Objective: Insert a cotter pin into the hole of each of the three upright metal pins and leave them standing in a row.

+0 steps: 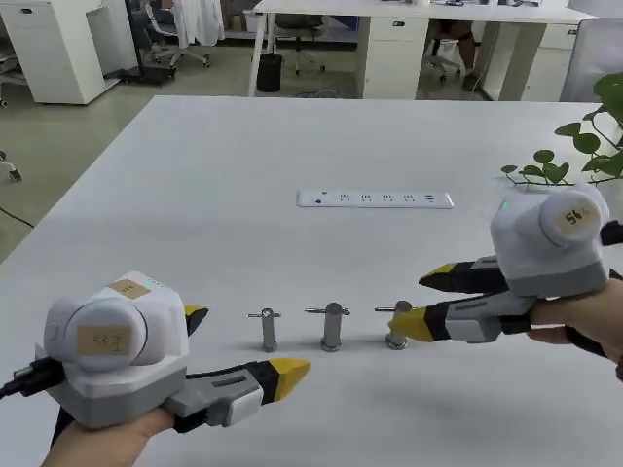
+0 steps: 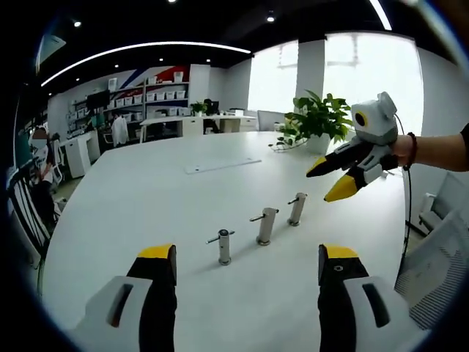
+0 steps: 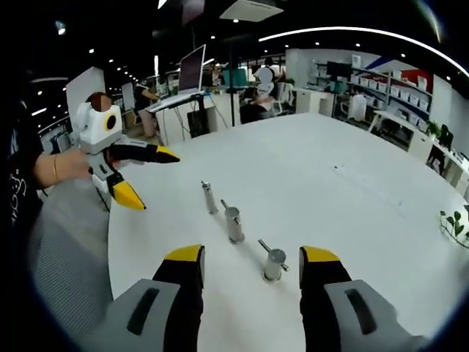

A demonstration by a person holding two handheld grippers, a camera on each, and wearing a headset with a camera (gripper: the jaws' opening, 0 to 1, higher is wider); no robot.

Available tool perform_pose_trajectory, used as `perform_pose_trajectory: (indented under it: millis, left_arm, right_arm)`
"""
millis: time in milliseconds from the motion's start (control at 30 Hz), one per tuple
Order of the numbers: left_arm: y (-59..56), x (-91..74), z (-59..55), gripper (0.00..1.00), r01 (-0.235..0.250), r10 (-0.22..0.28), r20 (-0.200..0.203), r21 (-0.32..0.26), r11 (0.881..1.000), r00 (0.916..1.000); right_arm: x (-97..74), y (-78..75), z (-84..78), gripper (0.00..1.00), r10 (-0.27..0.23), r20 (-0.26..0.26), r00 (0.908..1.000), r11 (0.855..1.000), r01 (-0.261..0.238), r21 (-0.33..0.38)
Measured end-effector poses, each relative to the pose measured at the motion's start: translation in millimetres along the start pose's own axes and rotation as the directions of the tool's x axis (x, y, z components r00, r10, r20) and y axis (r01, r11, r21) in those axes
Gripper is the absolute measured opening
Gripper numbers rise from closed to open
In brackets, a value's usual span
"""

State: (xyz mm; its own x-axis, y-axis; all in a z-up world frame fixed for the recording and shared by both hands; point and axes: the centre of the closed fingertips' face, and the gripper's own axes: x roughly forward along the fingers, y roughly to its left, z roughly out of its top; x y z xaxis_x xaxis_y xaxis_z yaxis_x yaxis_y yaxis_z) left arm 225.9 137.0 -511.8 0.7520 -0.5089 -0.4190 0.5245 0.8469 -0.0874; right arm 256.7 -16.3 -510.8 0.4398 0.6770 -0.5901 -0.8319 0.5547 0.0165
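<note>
Three upright metal pins stand in a row on the white table: left pin (image 1: 268,329), middle pin (image 1: 332,326), right pin (image 1: 397,325). Each has a cotter pin through its top. My left gripper (image 1: 238,342) hovers open at the near left, a little short of the row; in its own view the pins (image 2: 262,226) stand ahead of its open fingers (image 2: 157,262). My right gripper (image 1: 428,300) is open at the right, its lower fingertip just beside the right pin (image 3: 275,264), which stands between and ahead of its fingers (image 3: 183,258).
A white power strip (image 1: 375,199) lies across the table beyond the pins. A green plant (image 1: 584,146) stands at the far right edge. Desks and chairs fill the room behind the table.
</note>
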Motion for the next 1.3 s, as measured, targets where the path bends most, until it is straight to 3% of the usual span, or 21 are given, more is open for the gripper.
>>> perform_pose_trajectory:
  millis: [67, 233, 367, 567, 667, 800, 967, 1067, 1300]
  left_arm:
    - [1.2, -0.7, 2.7, 0.78, -0.007, 0.007, 0.006, -0.004, 1.0, 1.0]
    - [1.6, -1.7, 5.4, 0.78, -0.019, 0.019, 0.004, 0.011, 1.0, 0.9998]
    - [4.9, -1.9, 5.1, 0.78, -0.04, 0.04, -0.003, 0.012, 0.999, 0.9992]
    - [10.2, -3.0, 4.9, 0.79, -0.059, 0.059, -0.002, -0.013, 0.998, 0.9983]
    - [13.1, -4.7, 4.1, 0.86, -0.078, 0.078, -0.003, -0.01, 0.997, 0.9969]
    - [13.6, -6.8, 2.3, 0.86, -0.083, 0.083, 0.0, -0.012, 0.996, 0.9966]
    - [11.2, -9.9, 3.2, 0.9, -0.073, 0.074, 0.022, -0.032, 0.997, 0.997]
    - [11.2, -10.3, 3.6, 0.92, -0.078, 0.079, 0.025, -0.032, 0.996, 0.9966]
    - [10.8, -10.7, 4.1, 0.99, -0.082, 0.082, 0.026, -0.023, 0.996, 0.9963]
  right_arm:
    - [-2.1, -0.1, 1.1, 0.53, -0.032, 0.015, 0.9994, 0.999, 0.032, -0.003]
    - [-6.0, 9.0, 3.9, 0.62, -0.092, 0.06, 0.994, 0.992, 0.086, 0.097]
    - [-8.2, 8.6, 3.1, 0.69, -0.156, 0.084, 0.9842, 0.972, 0.138, 0.188]
    - [-8.8, 13.6, 1.5, 0.78, -0.205, 0.118, 0.9717, 0.954, 0.171, 0.247]
    - [-5.7, 19.1, -3.7, 0.79, -0.211, 0.116, 0.9707, 0.946, 0.173, 0.274]
    - [-4.2, 23.6, -8.0, 0.86, -0.221, 0.11, 0.9691, 0.939, 0.181, 0.293]
    - [-7.2, 25.9, -2.4, 0.9, -0.234, 0.14, 0.9622, 0.92, 0.172, 0.353]
    - [-8.4, 28.9, 0.5, 0.93, -0.238, 0.152, 0.9592, 0.921, 0.174, 0.349]
    - [-5.8, 34.0, -6.8, 0.95, -0.23, 0.14, 0.9632, 0.919, 0.167, 0.358]
